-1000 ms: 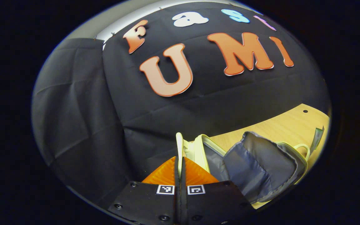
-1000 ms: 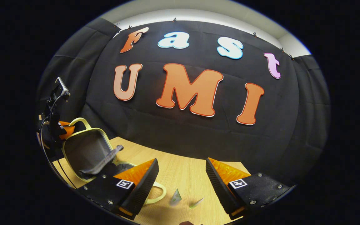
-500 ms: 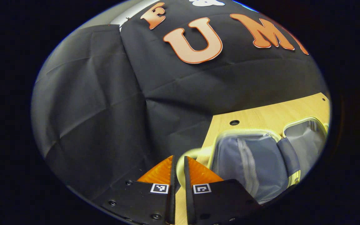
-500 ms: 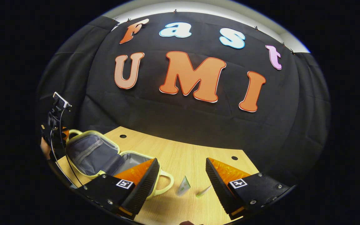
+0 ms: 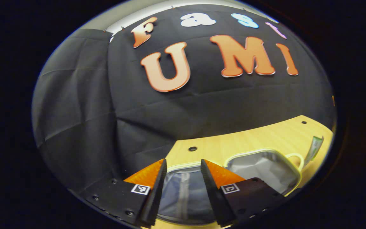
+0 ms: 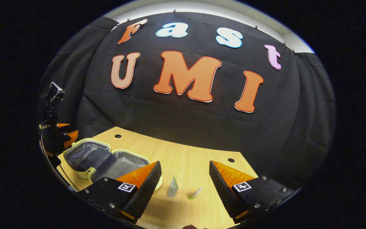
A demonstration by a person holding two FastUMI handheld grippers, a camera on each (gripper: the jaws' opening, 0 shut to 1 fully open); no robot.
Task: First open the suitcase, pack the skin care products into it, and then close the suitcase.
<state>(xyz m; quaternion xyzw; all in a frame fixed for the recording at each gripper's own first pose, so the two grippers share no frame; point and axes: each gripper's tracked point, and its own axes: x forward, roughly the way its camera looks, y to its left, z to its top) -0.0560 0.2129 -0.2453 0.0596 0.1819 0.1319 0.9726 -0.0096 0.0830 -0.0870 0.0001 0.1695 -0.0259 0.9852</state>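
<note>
On table (image 6: 183, 159), suitcase (image 6: 106, 159) now flat open; left tongs (image 5: 183, 178) released.

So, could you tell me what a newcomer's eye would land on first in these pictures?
Probably the small suitcase lying wide open at the left of the wooden table, its grey lining showing. Next, two skin care tubes on the table between the open right gripper's fingers. The left gripper hovers open over the suitcase.
</note>
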